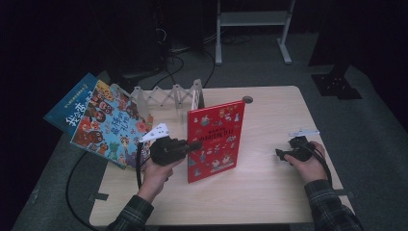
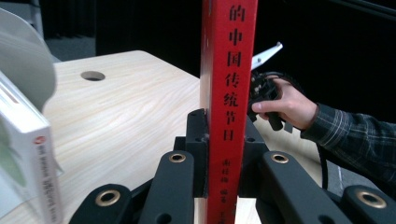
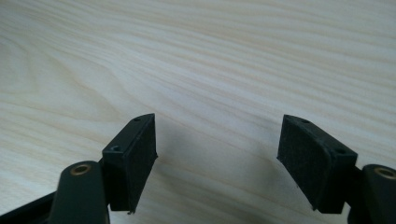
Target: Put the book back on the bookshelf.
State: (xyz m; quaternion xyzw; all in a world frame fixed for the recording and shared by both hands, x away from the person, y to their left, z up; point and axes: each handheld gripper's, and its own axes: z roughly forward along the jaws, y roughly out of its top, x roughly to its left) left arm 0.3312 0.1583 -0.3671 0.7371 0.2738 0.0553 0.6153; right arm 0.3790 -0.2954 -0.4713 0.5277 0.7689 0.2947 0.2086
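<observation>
On the table, the left gripper clamps the upright red book by its spine (pads pressing both sides); the right gripper stands open, empty.

Dim room, dark bkgd, lit tabletop, soft shadows, slight blur

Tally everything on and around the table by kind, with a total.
Books: 3 (red book clamped upright in the left gripper, colourful book, blue book)
Folding rack: 1
Grippers: 2 (the right gripper open over the table)
Total: 6
</observation>
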